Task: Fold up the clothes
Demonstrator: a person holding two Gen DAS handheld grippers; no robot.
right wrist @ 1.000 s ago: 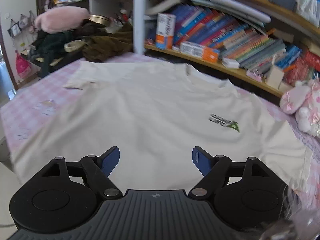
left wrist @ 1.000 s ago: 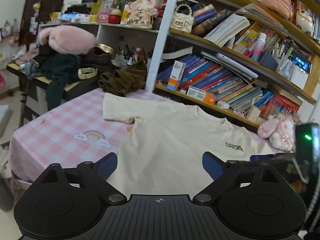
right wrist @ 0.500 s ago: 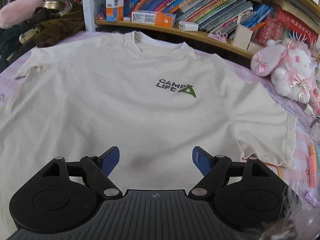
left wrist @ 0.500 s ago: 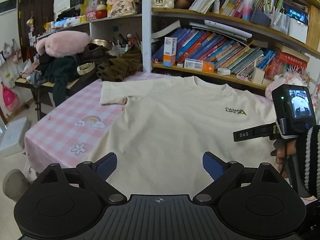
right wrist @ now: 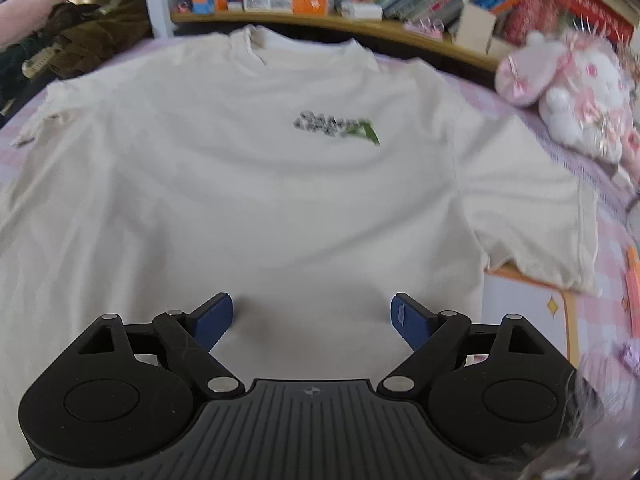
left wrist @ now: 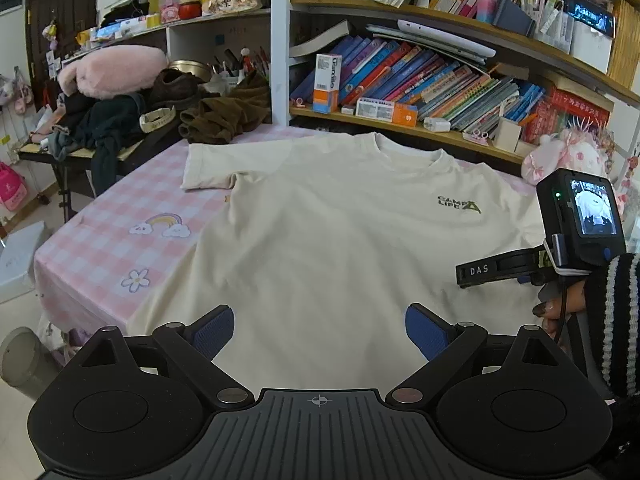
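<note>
A cream T-shirt [left wrist: 340, 224] with a small green chest logo lies flat, front up, on a pink checked tablecloth [left wrist: 116, 240], collar toward the bookshelf. My left gripper [left wrist: 319, 326] hovers open above the shirt's lower hem area, nothing between its blue pads. In the right wrist view the same T-shirt [right wrist: 260, 184] fills the frame. My right gripper [right wrist: 312, 316] hangs over its lower body with its jaws opening, and only the cloth below shows between them. The right tool's body and the hand holding it show at the right edge of the left wrist view.
A bookshelf [left wrist: 440, 80] packed with books runs behind the table. A pink plush toy [right wrist: 572, 92] sits at the right beyond the right sleeve [right wrist: 532, 216]. Piled dark clothes and a pink cushion [left wrist: 112, 72] lie on a side table at the left.
Both views have swung toward the shirt and come lower over it. The right gripper's jaws have spread a little wider. The left gripper has stayed open.
</note>
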